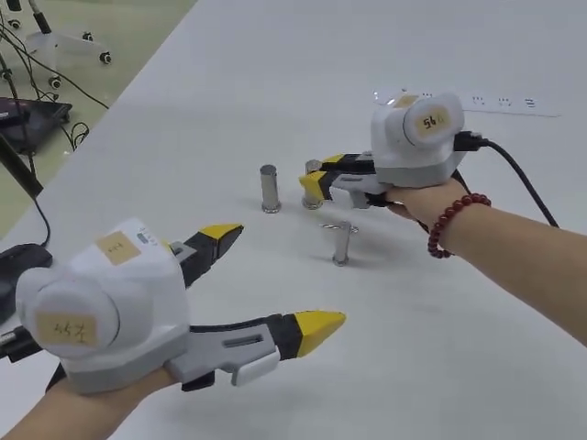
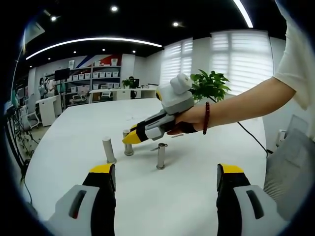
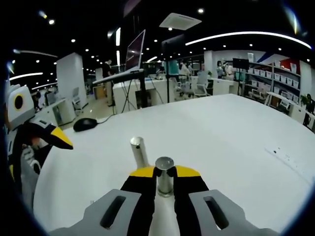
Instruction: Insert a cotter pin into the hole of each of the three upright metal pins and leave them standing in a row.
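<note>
The metal pin (image 3: pixel 164 178) stands on the white table (image 3: pixel 221 132), pinched between your right gripper's (image 3: pixel 164 172) yellow-tipped jaws. A smooth, bare steel cylinder (image 3: pixel 139 150) stands just beside it. The head view adds a third pin (image 1: pixel 342 246), nearer you, with a thin cotter pin (image 1: pixel 341 226) across its top. Your left gripper (image 1: pixel 275 275) hovers with its jaws spread wide, holding nothing.
</note>
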Demonstrator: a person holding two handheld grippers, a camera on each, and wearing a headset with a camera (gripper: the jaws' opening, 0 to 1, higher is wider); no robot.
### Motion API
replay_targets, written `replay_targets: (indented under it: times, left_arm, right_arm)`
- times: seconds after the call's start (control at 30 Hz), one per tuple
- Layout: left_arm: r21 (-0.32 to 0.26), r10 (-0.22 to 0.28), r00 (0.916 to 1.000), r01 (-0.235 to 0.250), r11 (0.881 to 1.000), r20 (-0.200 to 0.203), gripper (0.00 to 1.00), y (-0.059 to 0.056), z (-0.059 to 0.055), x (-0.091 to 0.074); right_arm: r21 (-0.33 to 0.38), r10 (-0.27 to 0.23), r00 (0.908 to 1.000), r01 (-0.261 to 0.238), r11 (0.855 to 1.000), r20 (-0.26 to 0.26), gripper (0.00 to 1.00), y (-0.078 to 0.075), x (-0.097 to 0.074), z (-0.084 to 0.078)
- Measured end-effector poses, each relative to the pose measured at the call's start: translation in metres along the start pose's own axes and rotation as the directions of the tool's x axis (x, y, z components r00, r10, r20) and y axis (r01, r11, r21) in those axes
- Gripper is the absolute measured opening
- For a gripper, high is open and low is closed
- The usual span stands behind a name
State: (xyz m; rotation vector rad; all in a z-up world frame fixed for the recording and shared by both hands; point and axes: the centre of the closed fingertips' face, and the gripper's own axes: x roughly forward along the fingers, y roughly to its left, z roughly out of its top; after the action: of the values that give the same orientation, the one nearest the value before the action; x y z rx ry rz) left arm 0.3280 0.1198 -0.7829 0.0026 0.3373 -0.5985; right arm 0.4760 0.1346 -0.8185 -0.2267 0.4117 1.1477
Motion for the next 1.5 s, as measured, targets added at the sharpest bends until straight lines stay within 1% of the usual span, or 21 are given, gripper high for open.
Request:
replay_targets:
  times: [0.2,0.33,0.4,0.5,0.63,0.8,0.97,1.2,1.37,1.5]
  left_arm:
    - [0.003,-0.001,1.0000,0.001,1.000,0.008,0.85,-0.002,0.004,0.001]
    - [-0.001,-0.002,1.0000,0.002,1.000,0.009,0.85,-0.004,0.007,0.001]
    - [0.000,-0.001,1.0000,0.001,1.000,0.006,0.85,-0.004,0.008,0.000]
    - [0.000,-0.002,0.9999,0.002,1.000,0.012,0.85,-0.005,0.011,0.000]
    - [-0.005,-0.005,0.9998,0.005,1.000,0.017,0.85,-0.007,0.013,0.001]
    - [-0.002,-0.016,0.9998,0.016,1.000,0.013,0.84,-0.011,0.013,0.000]
    - [0.004,-0.025,0.9997,0.025,1.000,0.005,0.84,-0.016,0.012,0.000]
    - [0.013,-0.028,0.9996,0.028,1.000,-0.002,0.83,-0.020,0.011,-0.002]
    - [0.014,-0.027,0.9996,0.027,1.000,-0.001,0.83,-0.021,0.011,-0.004]
    - [0.020,-0.030,0.9996,0.030,0.999,-0.003,0.82,-0.023,0.010,-0.004]
  right_arm:
    - [0.007,-0.009,1.0000,0.009,1.000,0.004,0.13,-0.005,-0.015,0.000]
    - [0.005,-0.022,0.9997,0.022,1.000,-0.007,0.13,-0.008,-0.029,-0.007]
    - [-0.004,-0.021,0.9996,0.020,1.000,-0.021,0.13,-0.010,-0.035,-0.011]
    - [-0.012,-0.023,0.9992,0.023,1.000,-0.033,0.13,-0.009,-0.047,-0.018]
    - [-0.008,-0.035,0.9984,0.035,0.999,-0.045,0.13,-0.010,-0.068,-0.026]
    - [-0.007,-0.033,0.9983,0.033,0.999,-0.048,0.13,-0.001,-0.091,-0.034]
    - [-0.008,-0.015,0.9984,0.014,1.000,-0.056,0.13,0.010,-0.104,-0.043]
    - [-0.004,0.022,0.9983,-0.022,1.000,-0.055,0.13,0.026,-0.116,-0.051]
    - [-0.005,0.044,0.9977,-0.045,0.999,-0.051,0.13,0.040,-0.122,-0.056]
    - [-0.006,0.051,0.9974,-0.052,0.999,-0.050,0.13,0.046,-0.125,-0.060]
